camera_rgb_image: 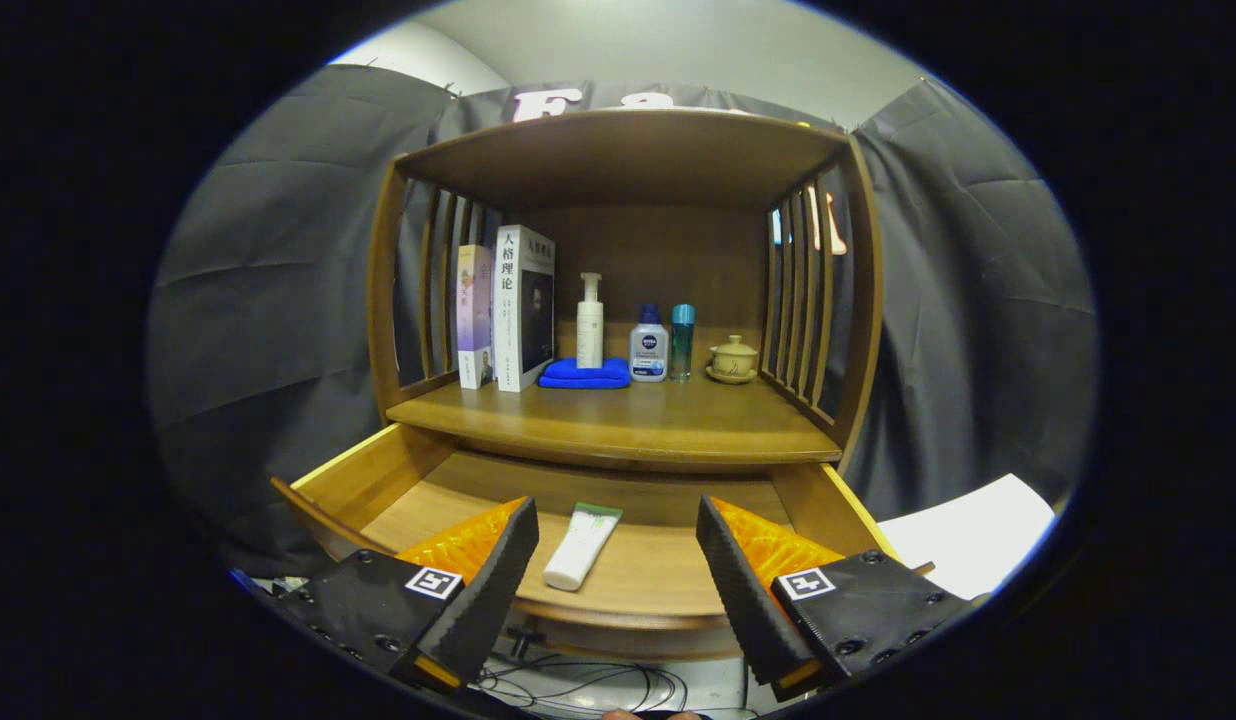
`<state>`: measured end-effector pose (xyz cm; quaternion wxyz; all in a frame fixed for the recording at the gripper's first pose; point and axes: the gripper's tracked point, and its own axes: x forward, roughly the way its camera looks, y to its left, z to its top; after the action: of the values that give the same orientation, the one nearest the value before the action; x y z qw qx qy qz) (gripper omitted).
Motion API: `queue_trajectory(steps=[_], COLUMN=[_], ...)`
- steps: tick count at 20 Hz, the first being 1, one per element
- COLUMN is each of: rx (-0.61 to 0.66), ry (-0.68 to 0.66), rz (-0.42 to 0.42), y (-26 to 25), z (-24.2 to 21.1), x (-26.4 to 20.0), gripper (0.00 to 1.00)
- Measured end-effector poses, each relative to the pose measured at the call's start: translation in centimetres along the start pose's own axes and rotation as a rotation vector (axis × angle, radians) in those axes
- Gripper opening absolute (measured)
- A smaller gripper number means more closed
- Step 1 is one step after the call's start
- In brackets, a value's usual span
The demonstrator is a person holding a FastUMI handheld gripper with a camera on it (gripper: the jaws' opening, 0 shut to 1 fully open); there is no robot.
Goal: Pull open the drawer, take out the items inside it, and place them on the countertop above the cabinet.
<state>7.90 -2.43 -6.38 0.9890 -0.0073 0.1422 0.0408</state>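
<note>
The pulled-out wooden drawer (378,480) stands open below the cabinet's wooden worktop (618,425), and the one item visible in it is a white squeeze tube with a green cap end (581,545). It lies flat on the drawer floor, its length running from near the front edge back toward the cabinet, leaning slightly to the right at the far end.

Starting at the left, the left finger of the tongs (618,570) hangs over the drawer's left half, just beside the tube but not touching it. The tube sits between the two fingers, nearer the left one. The right finger is well apart from it, over the drawer's right half. The fingers are spread wide with nothing held.

The tube looks light and its plastic skin probably smooth, so it may slide if pinched lightly. Its body is likely soft and will give under pressure; a firm squeeze near the middle could deform it. The best hold seems to be across the body's width about midway along, where it looks fullest, with the fingers closing from left and right.

The tongs point forward and slightly downward at the drawer, roughly level left to right, poised above the drawer's front edge. To centre the tube they would need to shift a little left and drop lower.
</note>
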Motion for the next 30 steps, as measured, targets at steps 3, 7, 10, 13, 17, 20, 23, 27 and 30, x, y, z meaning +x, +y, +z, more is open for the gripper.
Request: queue_trajectory(steps=[3,7,10,13,17,20,23,27,30], rx=[-0.022,-0.067,-0.118,-0.184,-0.253,-0.214,-0.177,-0.11,-0.025], ry=[0.115,0.265,0.349,0.455,0.576,0.653,0.7,0.838,0.928], rz=[0.025,0.059,0.061,0.08,0.086,0.1,0.092,0.136,0.159], y=[0.4,1.7,1.9,1.8,1.4,1.6,1.7,3.1,4.2], z=[0.5,-0.6,-2.1,-4.2,-7.3,-8.4,-9.0,-11.0,-12.0], x=[3.0,6.2,8.3,9.8,11.0,11.6,12.5,12.4,12.0], gripper=[0.99,0.99,0.99,0.99,0.99,0.98,0.98,0.98,0.98])
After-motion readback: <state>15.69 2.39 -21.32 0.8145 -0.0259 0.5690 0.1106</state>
